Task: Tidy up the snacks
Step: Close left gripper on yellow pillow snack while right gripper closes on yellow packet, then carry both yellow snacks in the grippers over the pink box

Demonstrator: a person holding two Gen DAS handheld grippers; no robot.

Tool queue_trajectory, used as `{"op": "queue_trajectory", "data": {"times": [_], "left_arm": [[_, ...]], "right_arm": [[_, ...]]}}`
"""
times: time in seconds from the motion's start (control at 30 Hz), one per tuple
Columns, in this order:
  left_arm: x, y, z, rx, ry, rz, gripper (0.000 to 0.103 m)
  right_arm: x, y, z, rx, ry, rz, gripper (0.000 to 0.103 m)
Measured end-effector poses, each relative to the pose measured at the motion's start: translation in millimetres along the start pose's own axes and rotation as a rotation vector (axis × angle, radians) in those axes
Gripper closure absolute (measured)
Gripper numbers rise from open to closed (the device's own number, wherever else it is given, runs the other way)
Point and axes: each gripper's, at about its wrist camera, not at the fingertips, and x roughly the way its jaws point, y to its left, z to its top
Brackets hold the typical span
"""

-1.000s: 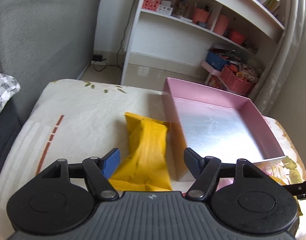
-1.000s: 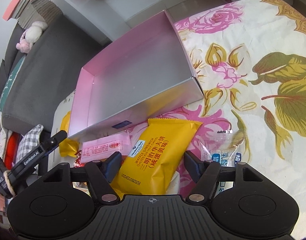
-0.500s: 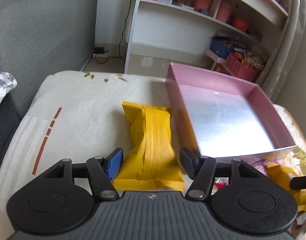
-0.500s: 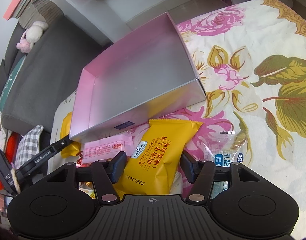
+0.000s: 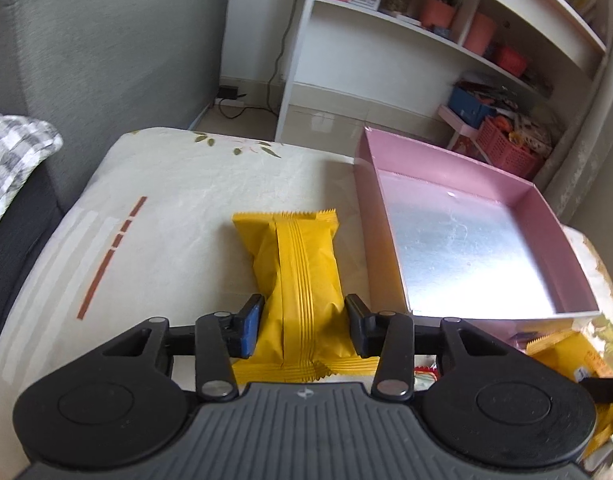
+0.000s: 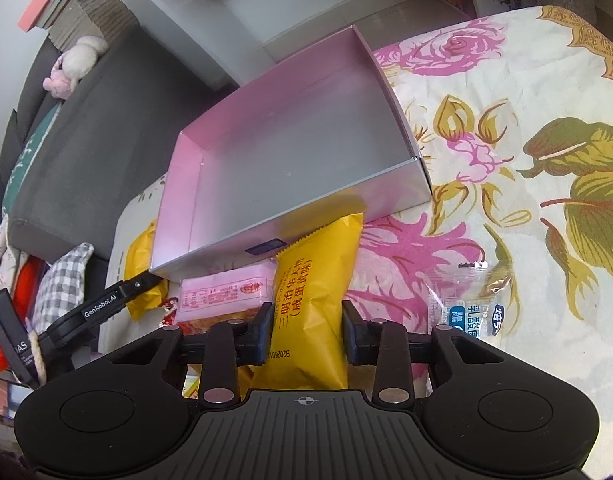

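Fingers point(image 5: 356, 312) pinching yellow snack packet point(image 5: 296, 276)

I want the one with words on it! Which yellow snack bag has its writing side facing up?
The yellow bag between the right gripper's closing jaws shows printed writing. The yellow bag in the left gripper shows only its plain back seam.

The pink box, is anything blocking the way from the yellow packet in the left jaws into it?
Nothing visible. The yellow packet lies beside the pink box, whose low near wall is all that separates them; the box is empty. The left gripper is closing its jaws on the packet.
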Motion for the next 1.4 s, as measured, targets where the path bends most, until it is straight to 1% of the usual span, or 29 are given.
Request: {"op": "queue_trajectory", "data": {"times": [0.1, 0.17, 0.27, 0.43, 0.6, 0.73, 0.9, 1.03, 1.13, 1.23, 1.4], "left_arm": [[-4, 7, 3, -0.061, 0.000, -0.006, 0.066], [-6, 10, 3, -0.082, 0.005, -0.011, 0.067], [-9, 10, 3, -0.075, 0.000, -0.007, 0.067], [-15, 4, 6, -0.075, -0.022, -0.025, 0.068], [-25, -4, 10, -0.039, -0.060, -0.021, 0.068], [-31, -11, 13, -0.031, -0.087, -0.033, 0.068], [-34, -24, 8, -0.003, -0.113, -0.051, 0.068], [-33, -34, 4, 0.027, -0.114, -0.069, 0.068], [-30, -39, 6, 0.042, -0.104, -0.080, 0.068], [-27, -45, 8, 0.064, -0.108, -0.094, 0.068], [-12, -56, 13, 0.101, -0.092, -0.102, 0.068]], "right_arm": [[-3, 0, 0, 0.011, -0.004, 0.005, 0.070], [-4, 0, 1, 0.023, -0.005, 0.008, 0.070], [-7, 1, 1, 0.034, -0.008, 0.021, 0.070], [-14, 7, 2, 0.036, -0.023, 0.034, 0.070], [-24, 13, 3, 0.042, -0.047, 0.054, 0.070], [-29, 15, 7, 0.051, -0.063, 0.062, 0.070], [-36, 16, 16, 0.076, -0.120, 0.075, 0.070], [-36, 13, 23, 0.086, -0.162, 0.076, 0.070], [-31, 11, 32, 0.081, -0.193, 0.054, 0.070], [-24, 6, 40, 0.091, -0.218, 0.051, 0.070], [-13, 2, 56, 0.071, -0.258, 0.049, 0.070]]}}
